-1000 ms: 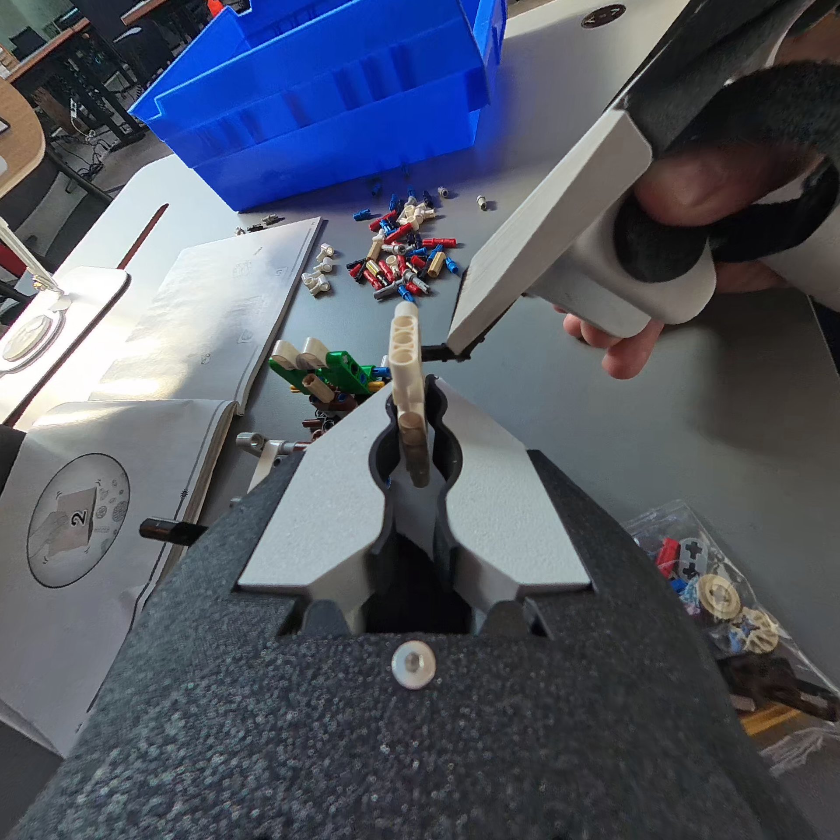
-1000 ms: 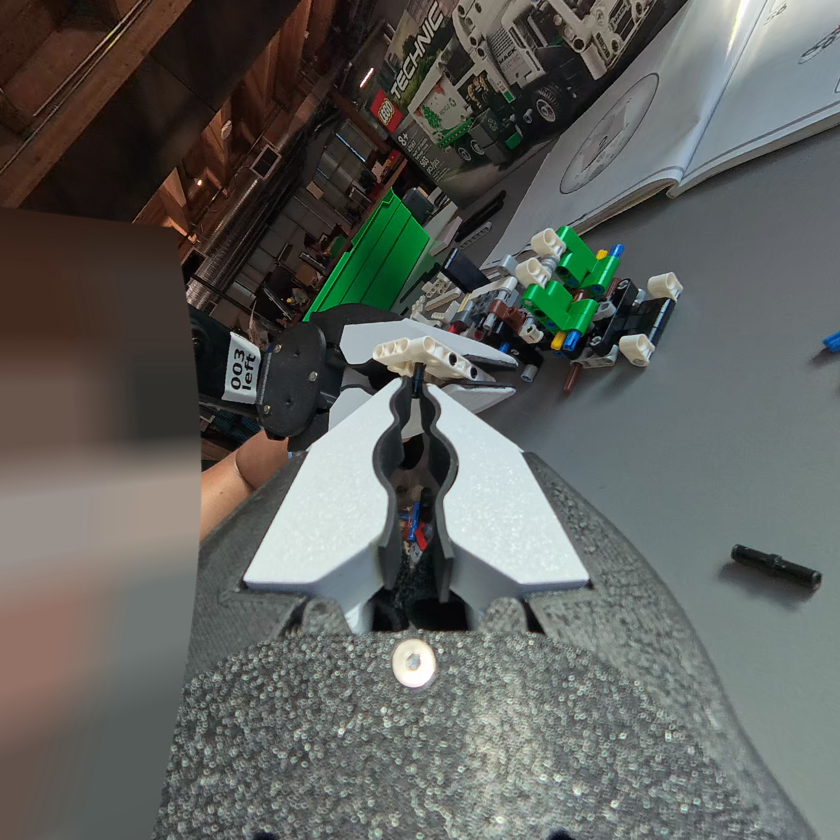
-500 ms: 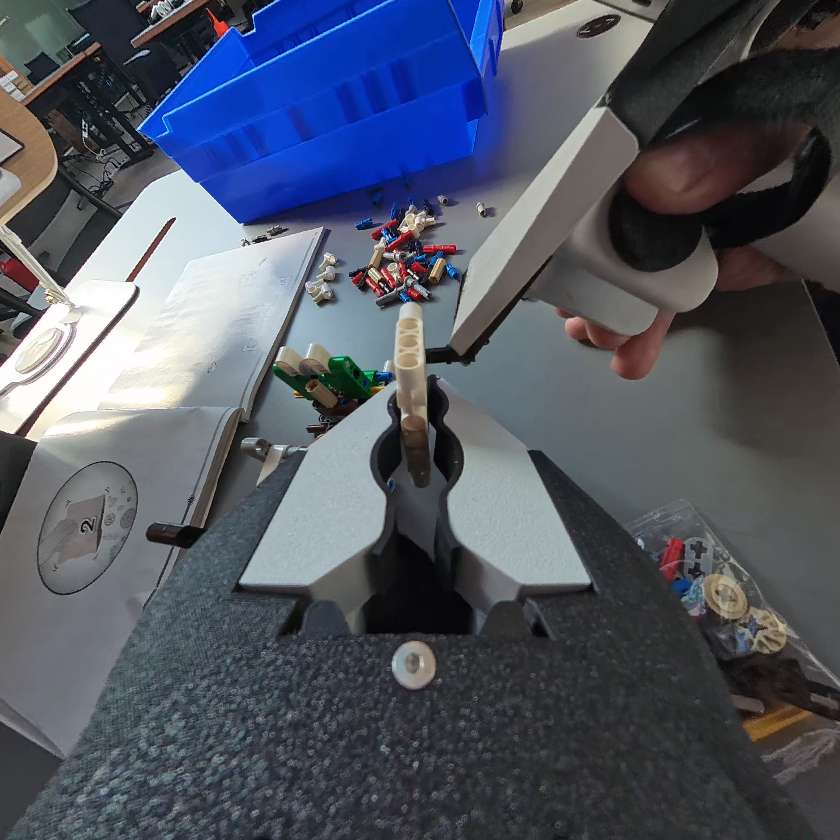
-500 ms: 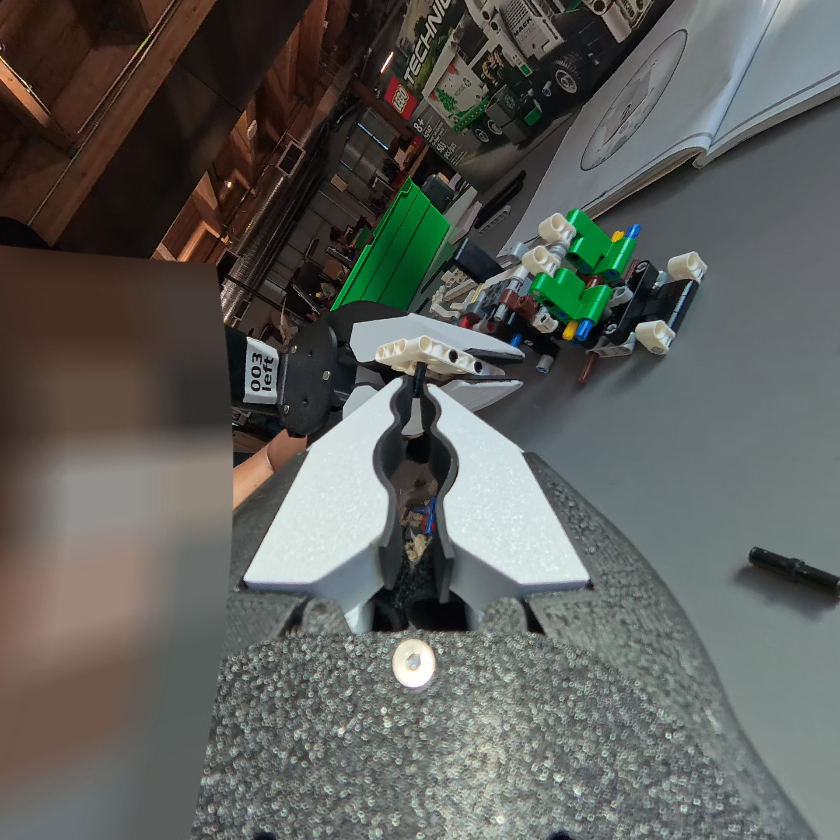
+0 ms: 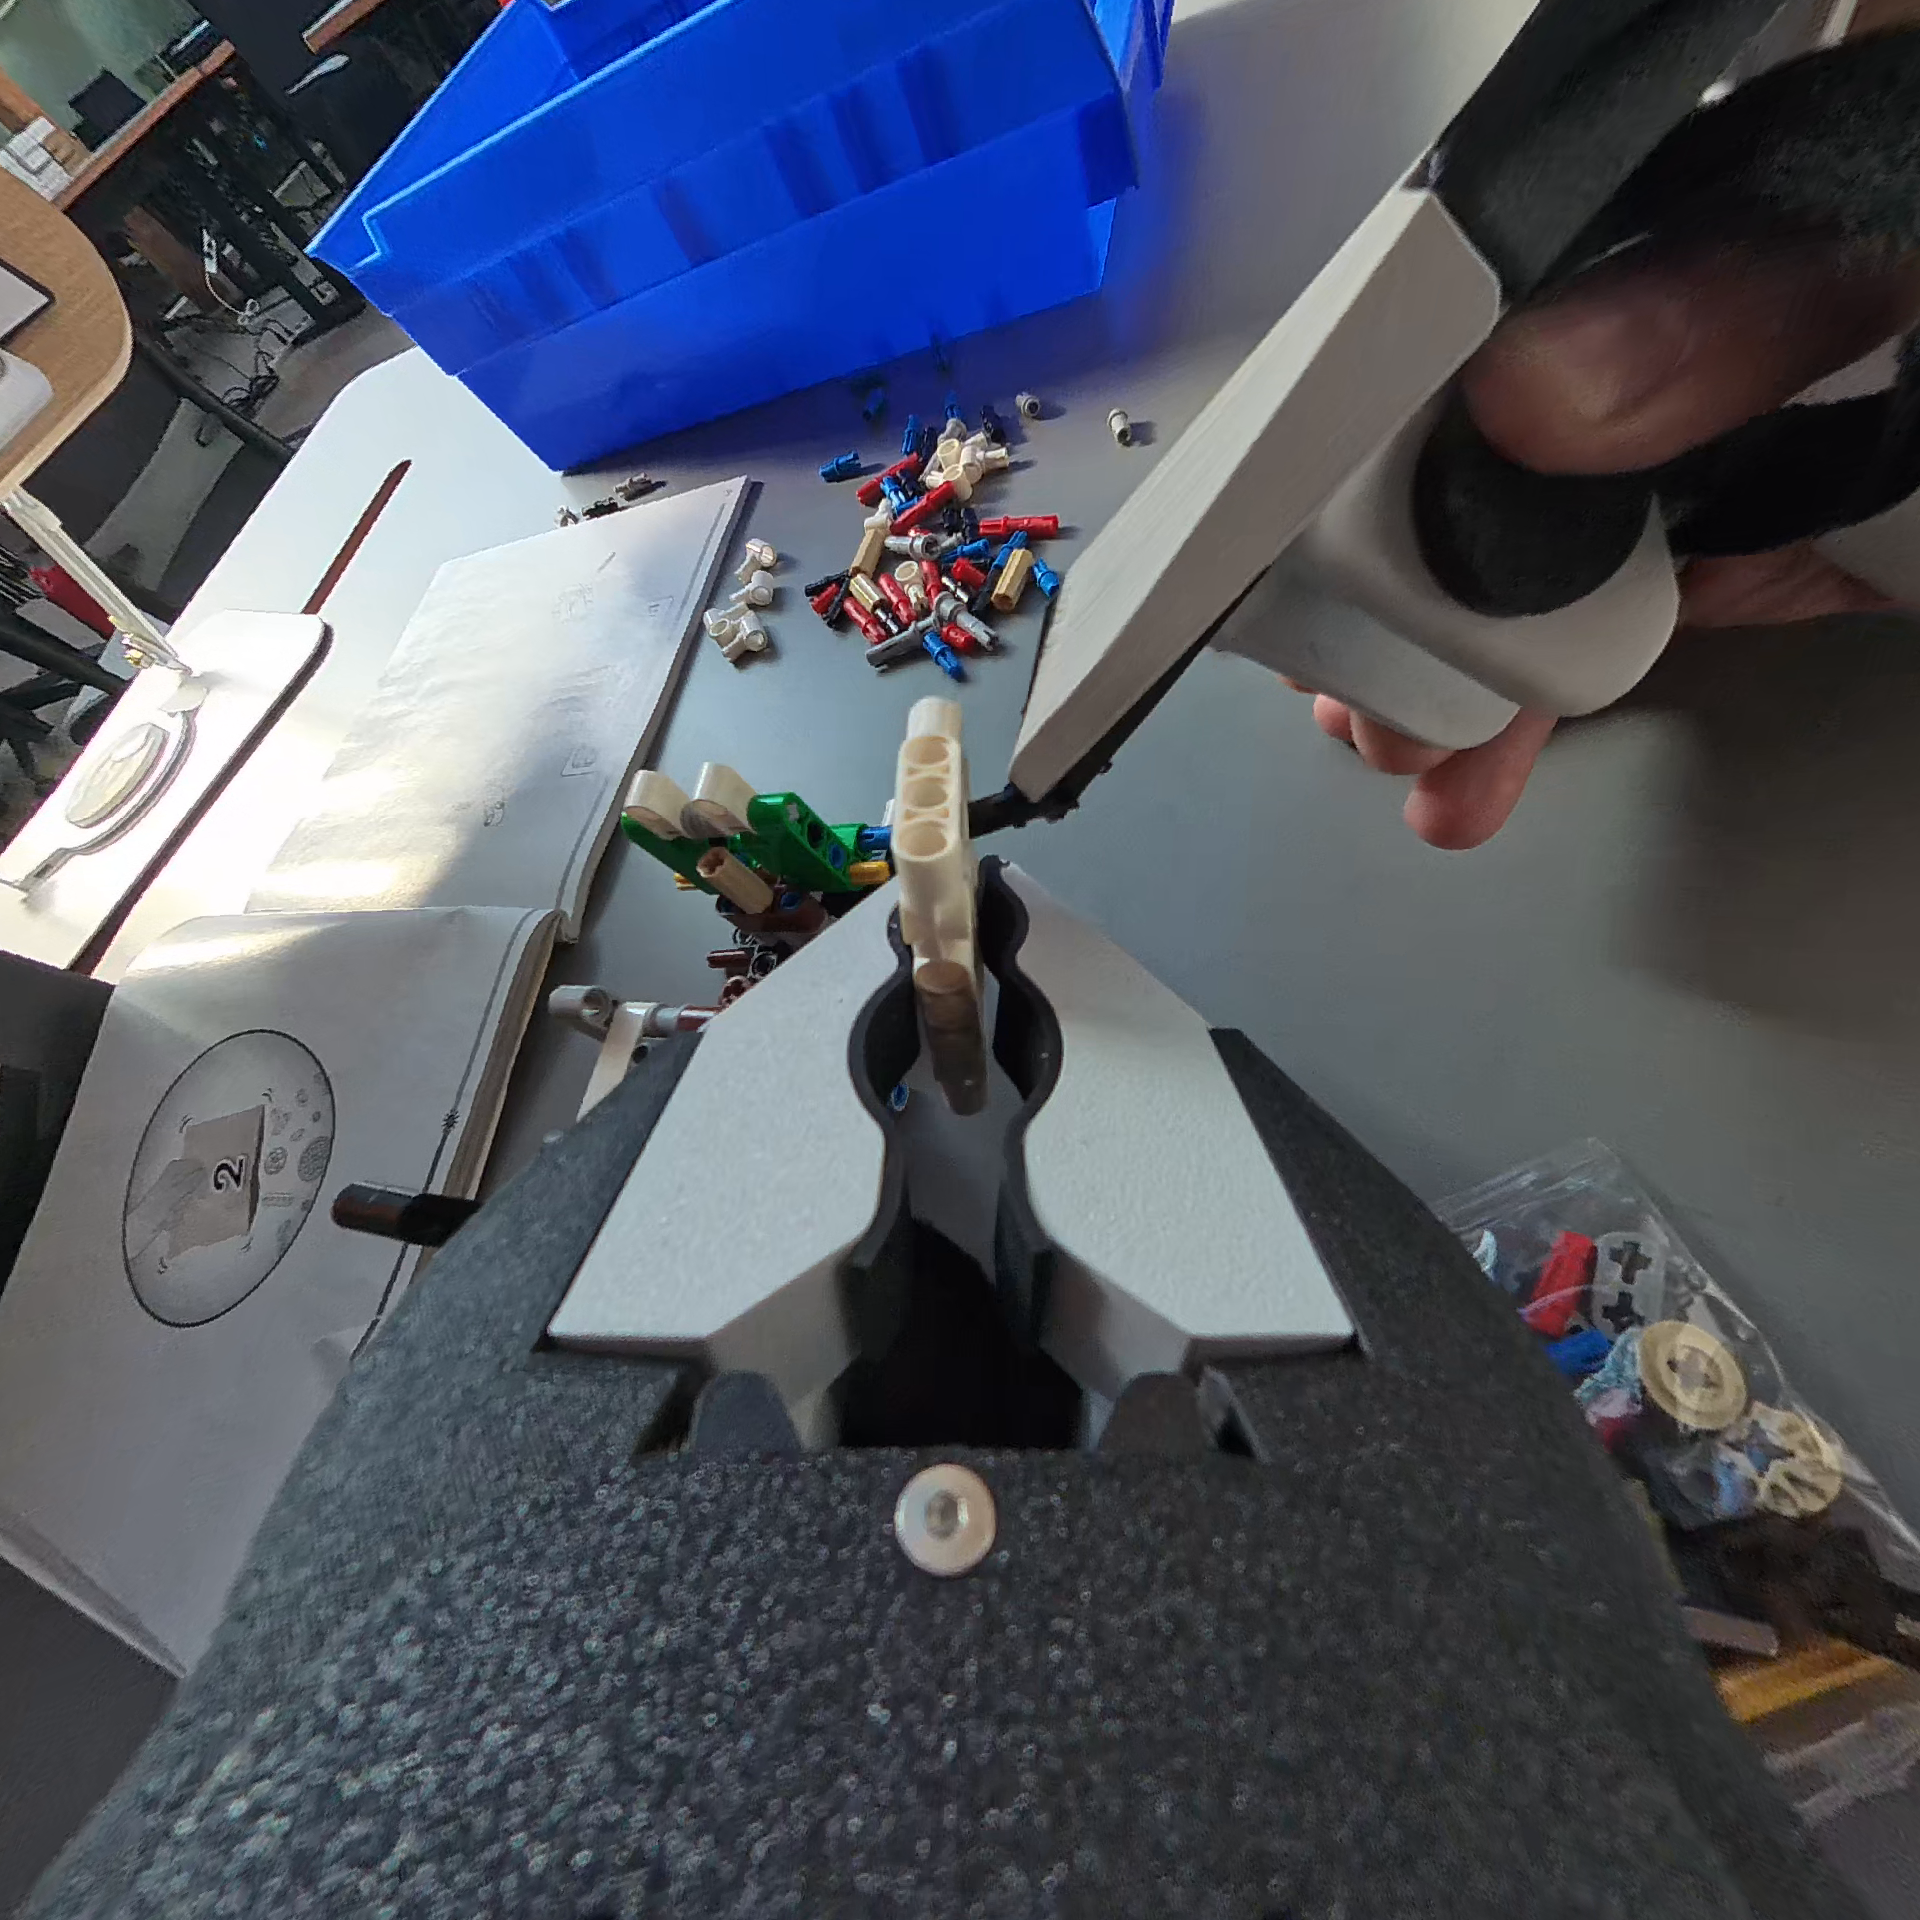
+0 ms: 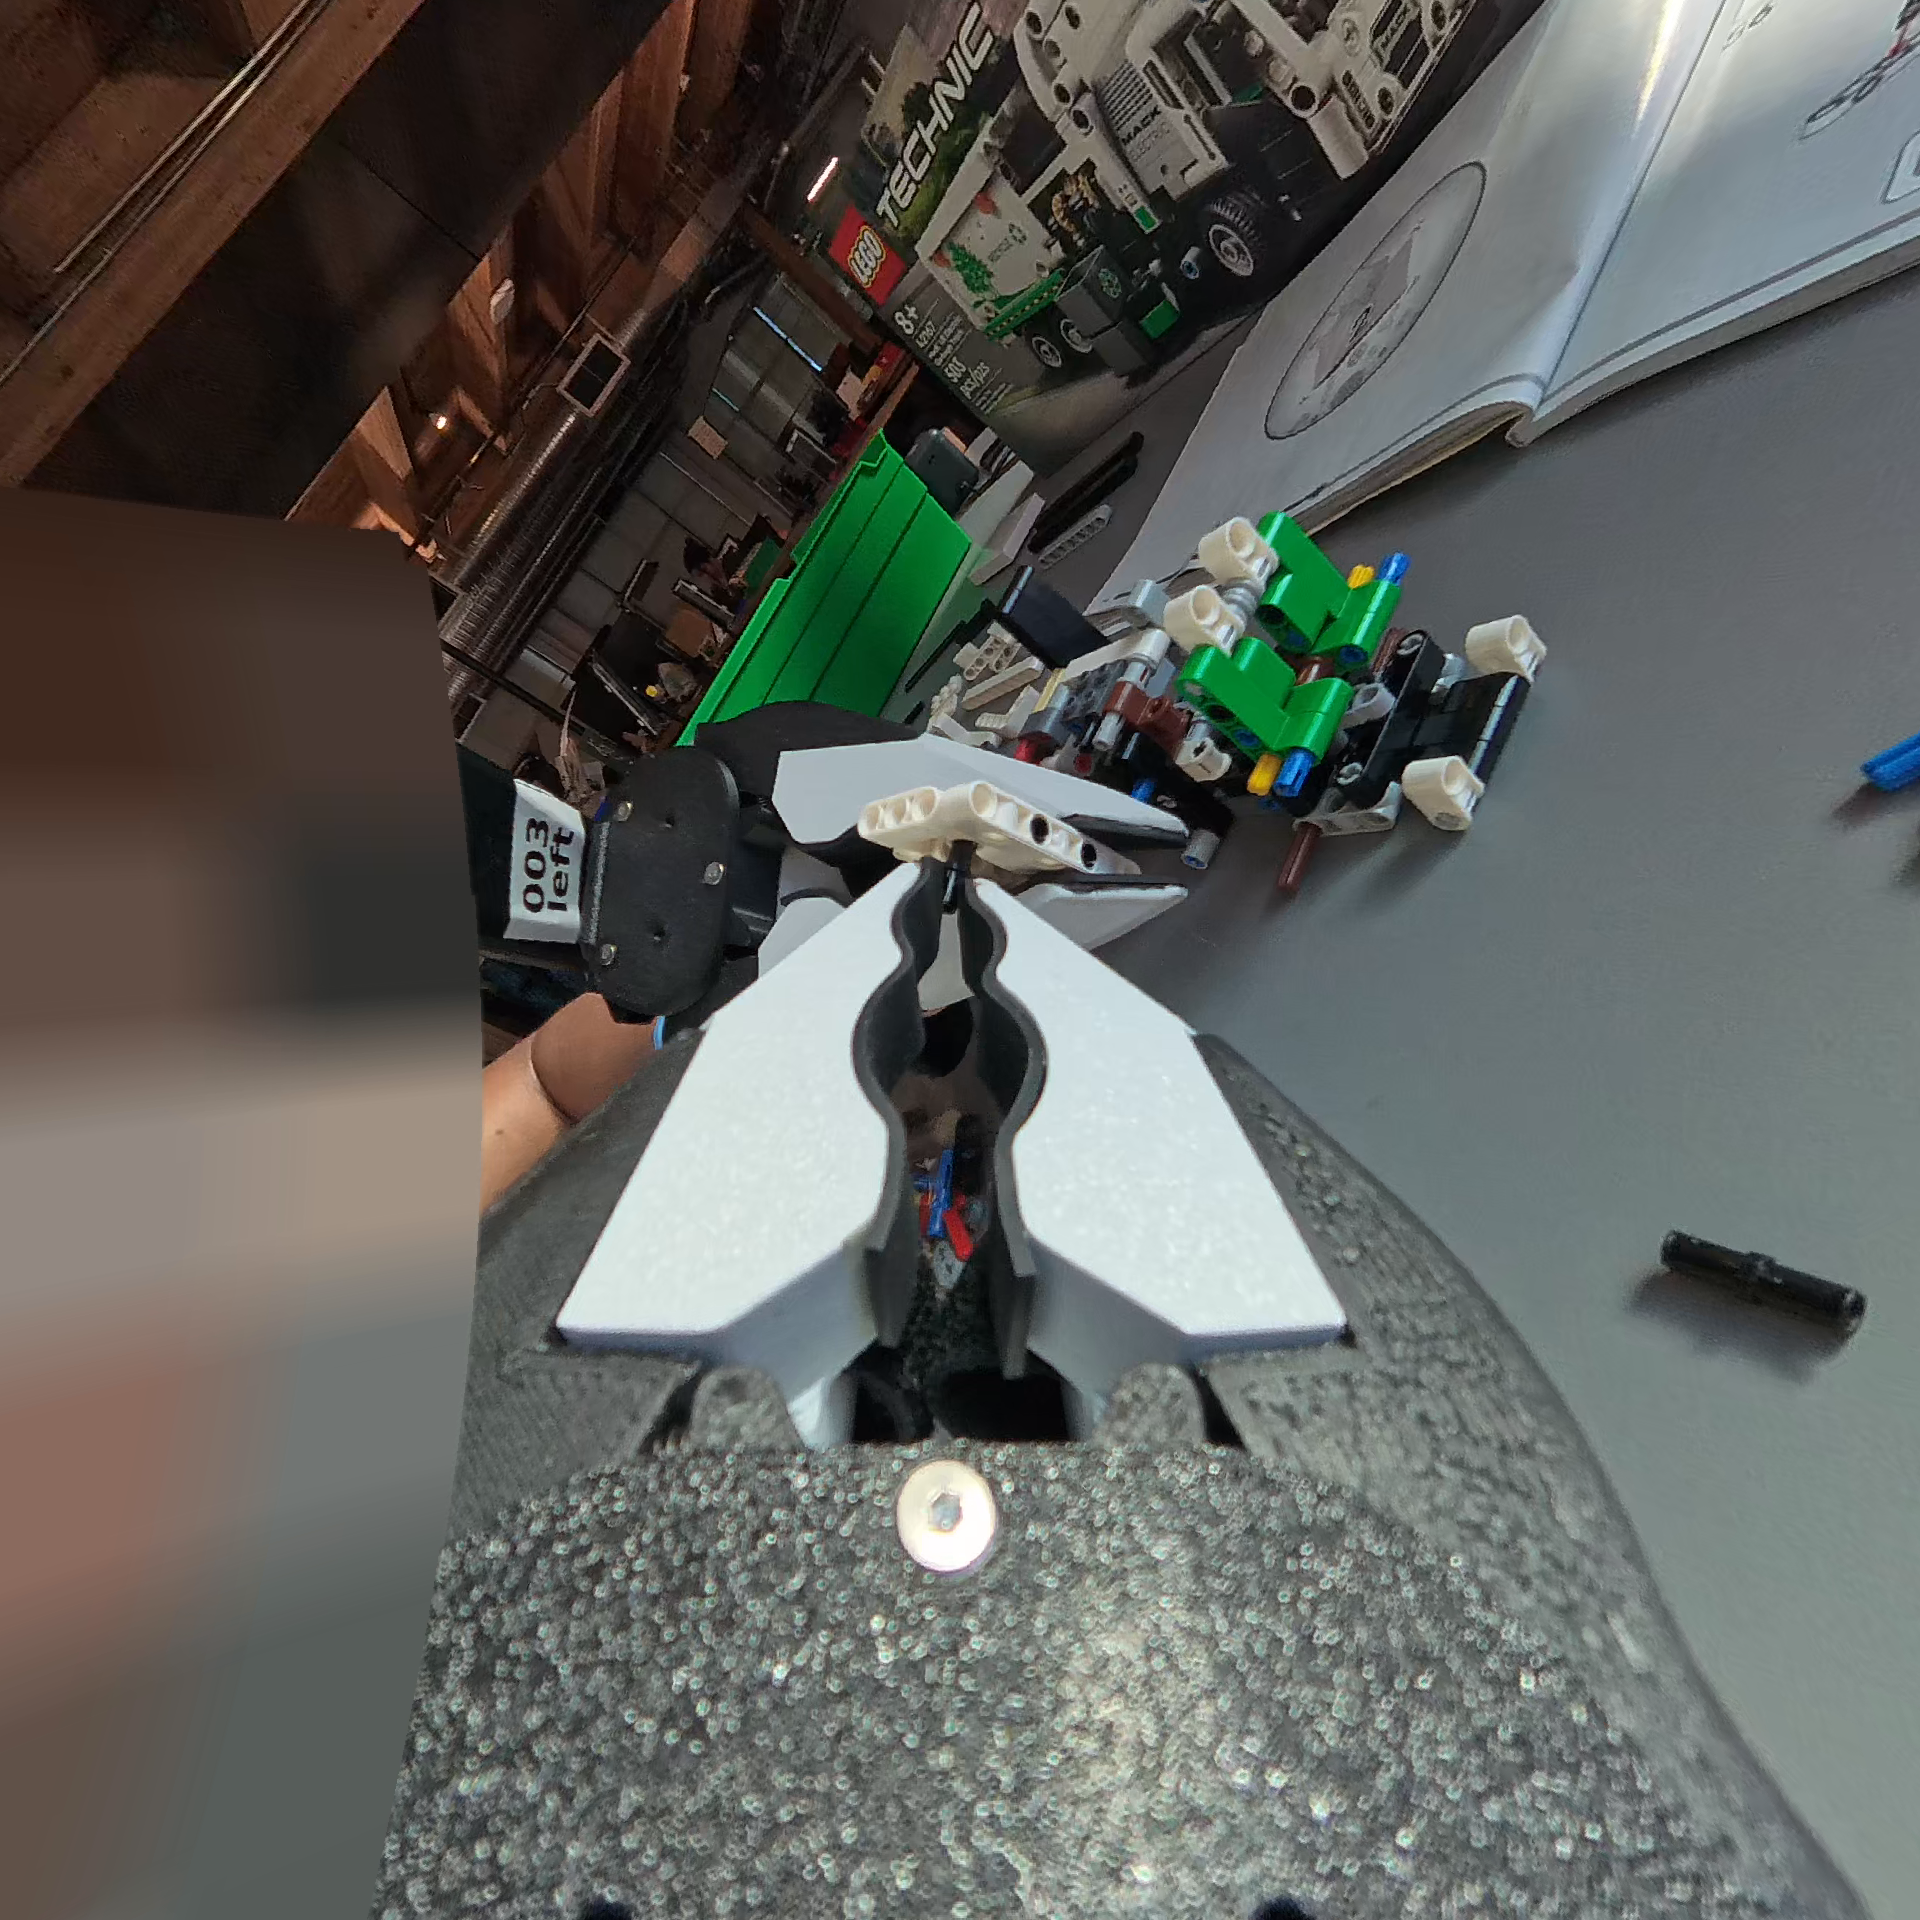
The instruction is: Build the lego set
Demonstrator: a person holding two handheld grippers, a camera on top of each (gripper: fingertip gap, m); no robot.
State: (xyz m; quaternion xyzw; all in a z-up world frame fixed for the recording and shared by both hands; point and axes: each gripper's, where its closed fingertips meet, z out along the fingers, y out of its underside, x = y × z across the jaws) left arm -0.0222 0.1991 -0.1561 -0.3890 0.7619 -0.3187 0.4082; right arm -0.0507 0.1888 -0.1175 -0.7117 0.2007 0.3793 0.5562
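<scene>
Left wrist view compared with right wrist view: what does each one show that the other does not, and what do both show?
Only the left wrist view shows the blue bins, the loose heap of small pins and a clear bag of parts. Only the right wrist view shows the set's box and a black pin lying alone. Both show the cream beam clamped in the left gripper, the right gripper pinching a small black pin at that beam, and the green assembly.

Blue bin [image 5: 790, 187], open booklet [image 5: 499, 707], loose pins [image 5: 925, 561], bagged parts [image 5: 1662, 1382], black pin [image 6: 1761, 1280] on grey table [image 5: 1455, 987].
</scene>
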